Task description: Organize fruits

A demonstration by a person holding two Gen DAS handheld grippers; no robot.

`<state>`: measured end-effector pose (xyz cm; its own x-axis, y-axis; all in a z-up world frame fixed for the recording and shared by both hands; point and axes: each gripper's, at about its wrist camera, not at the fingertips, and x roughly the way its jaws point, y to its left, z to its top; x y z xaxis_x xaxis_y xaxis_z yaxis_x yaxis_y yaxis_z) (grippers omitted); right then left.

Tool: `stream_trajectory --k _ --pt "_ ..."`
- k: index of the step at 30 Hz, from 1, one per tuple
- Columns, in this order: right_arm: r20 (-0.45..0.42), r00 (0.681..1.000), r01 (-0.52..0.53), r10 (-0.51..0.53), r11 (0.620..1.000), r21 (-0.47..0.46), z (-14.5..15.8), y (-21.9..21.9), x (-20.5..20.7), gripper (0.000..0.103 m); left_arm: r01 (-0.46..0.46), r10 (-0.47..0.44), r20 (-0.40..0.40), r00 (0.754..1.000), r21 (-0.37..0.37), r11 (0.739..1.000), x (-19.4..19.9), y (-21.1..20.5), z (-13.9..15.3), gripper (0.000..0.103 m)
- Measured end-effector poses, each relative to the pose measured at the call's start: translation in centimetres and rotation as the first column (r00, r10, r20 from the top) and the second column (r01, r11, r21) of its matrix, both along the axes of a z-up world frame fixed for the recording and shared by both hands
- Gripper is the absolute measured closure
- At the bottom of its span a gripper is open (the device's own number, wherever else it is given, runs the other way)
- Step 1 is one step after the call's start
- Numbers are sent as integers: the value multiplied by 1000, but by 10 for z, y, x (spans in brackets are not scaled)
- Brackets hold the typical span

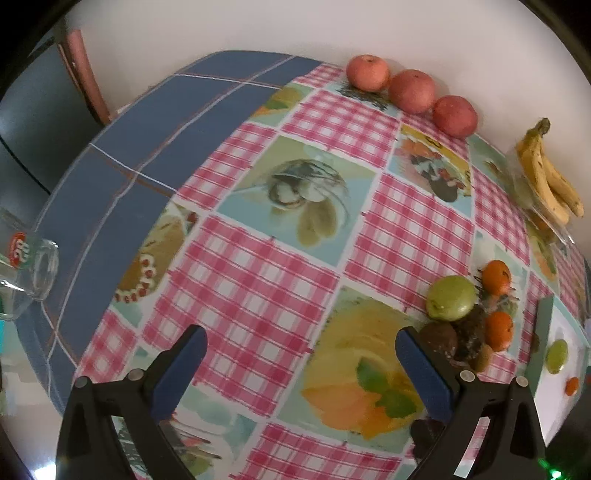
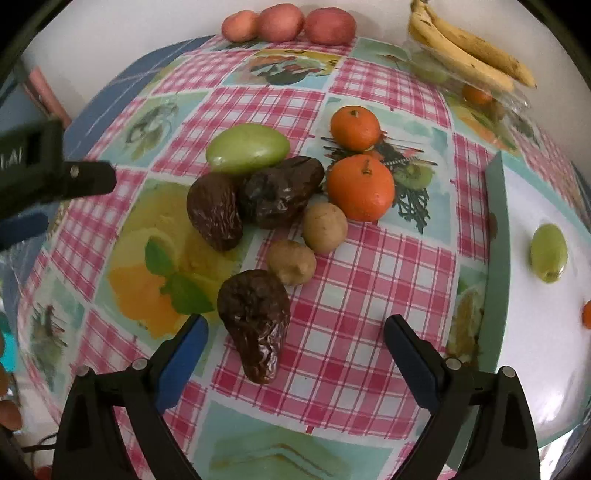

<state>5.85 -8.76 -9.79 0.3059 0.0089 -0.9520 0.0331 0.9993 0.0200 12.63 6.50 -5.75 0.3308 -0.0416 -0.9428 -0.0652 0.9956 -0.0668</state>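
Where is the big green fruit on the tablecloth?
In the right wrist view the big green fruit lies left of centre on the tablecloth, touching the dark wrinkled fruits just in front of it, with two oranges to its right.

Soft, even indoor light, faint shadows. My fisheye lenses bend the tablecloth (image 1: 258,280) and darken corners. Edges blur slightly.

Apples (image 2: 288,24) behind dates (image 2: 255,199), tray (image 2: 496,258) right, seemingly bananas (image 2: 469,51) behind.
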Motion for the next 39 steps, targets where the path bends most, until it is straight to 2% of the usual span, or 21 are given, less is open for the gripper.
stream_trajectory --k 5,9,11,16,21,25,27,31,34,36,38,39 --pt "6 1000 20 -20 1000 12 0 -6 0 8 17 -17 2 1000 -14 1000 1 -7 2 0" --pt "22 1000 18 -19 999 37 7 -12 -2 27 23 -25 -20 1000 -88 996 2 -10 0 0" --pt "23 1000 11 -12 999 43 8 -15 -3 31 23 -27 -32 999 -120 992 2 -11 -1 0" --pt "25 1000 5 -7 998 61 10 -15 -6 49 39 -45 -39 998 -134 990 5 -19 -5 0" --pt "21 999 -25 24 999 40 15 -23 -16 57 77 -87 -48 995 -171 982 10 -31 -9 1" --pt "16 1000 -1 0 999 32 17 -36 -19 61 93 -106 -63 992 -184 978 11 -41 -12 4" --pt "14 1000 16 -17 999 29 17 -45 -20 61 92 -107 -68 992 -203 975 12 -44 -14 16" --pt "13 999 41 -42 998 47 19 -58 -22 61 96 -121 -91 988 -236 967 14 -49 -24 25" --pt "12 999 46 -47 998 53 20 -64 -21 61 103 -136 -99 986 -287 952 15 -53 -28 43" --pt "12 999 44 -45 998 52 21 -67 -22 61 110 -149 -102 984 -313 943 15 -57 -27 64" --pt "11 999 43 -43 998 51 20 -66 -23 63 120 -159 -103 982 -312 942 14 -60 -26 66" --pt "12 999 42 -43 997 57 21 -66 -24 67 124 -162 -100 982 -305 944 14 -61 -25 66"
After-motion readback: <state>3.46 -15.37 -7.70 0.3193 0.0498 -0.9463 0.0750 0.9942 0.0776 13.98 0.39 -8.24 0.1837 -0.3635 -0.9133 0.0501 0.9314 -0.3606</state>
